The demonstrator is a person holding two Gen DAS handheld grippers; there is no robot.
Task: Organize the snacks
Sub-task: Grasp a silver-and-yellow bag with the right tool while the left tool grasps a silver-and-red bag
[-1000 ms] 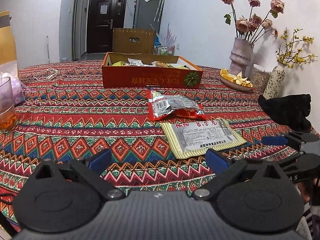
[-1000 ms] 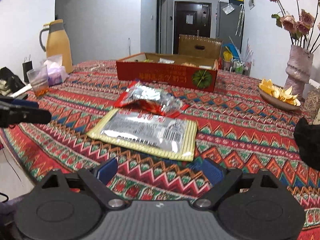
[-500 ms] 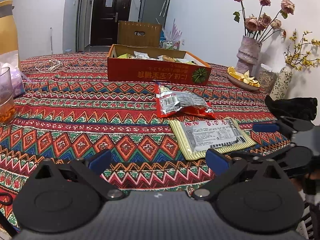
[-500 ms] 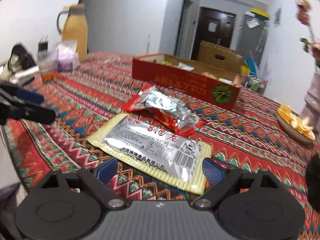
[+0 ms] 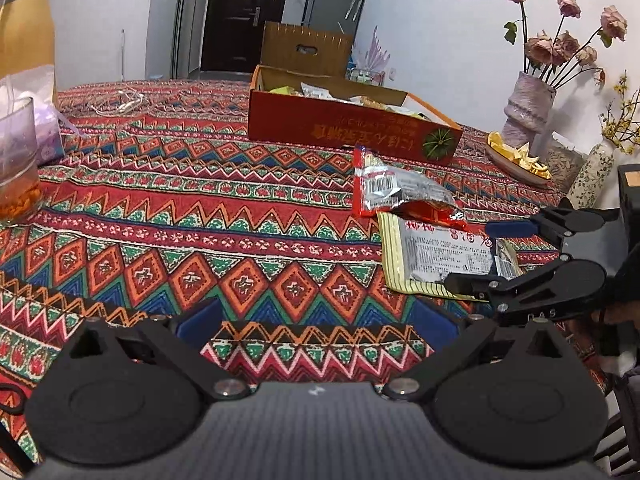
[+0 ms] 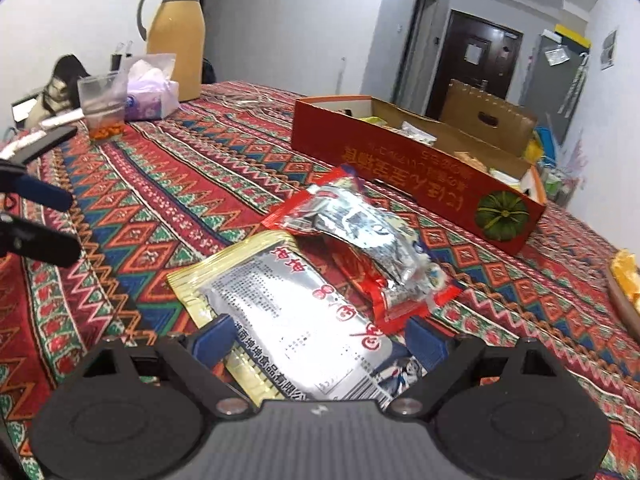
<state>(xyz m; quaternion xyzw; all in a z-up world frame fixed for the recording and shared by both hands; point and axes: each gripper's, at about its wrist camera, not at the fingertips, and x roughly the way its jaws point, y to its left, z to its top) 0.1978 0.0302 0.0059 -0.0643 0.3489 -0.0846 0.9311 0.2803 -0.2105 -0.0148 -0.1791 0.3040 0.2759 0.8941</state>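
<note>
A flat yellow-edged snack packet point(image 6: 288, 320) is seen lying on the patterned cloth of the desk point(image 6: 168, 200), silver printed face up. Its near end is straddled by the right gripper point(image 6: 320, 340): the blue fingers point(image 6: 214, 340) are spread wide, one on either side of the packet, and no pressing of the pads on it is seen. In the left wrist view the same gripper point(image 5: 472, 254) is observed from the side, one finger above the packet's far edge and one at its near edge; whether the packet is touched cannot be told.

A red and silver snack bag point(image 6: 360, 248), crumpled, is laid partly over the far end of the yellow-edged packet. Beyond it an open red cardboard box point(image 6: 416, 172) is placed, with several wrapped snacks inside.

The left gripper point(image 5: 318, 322) is held above bare cloth, well apart from both packets, its fingers point(image 5: 198, 320) spread with nothing between them.

Further out, a glass cup point(image 6: 100, 108) with orange contents, a purple tissue pack point(image 6: 150, 92) and a tan thermos jug point(image 6: 176, 36) are noted at the desk's far left edge. On the opposite side a dish of yellow chips point(image 5: 516, 156), a vase of dried roses point(image 5: 528, 108) and a small floral vase point(image 5: 588, 176) are recorded against the white wall.
</note>
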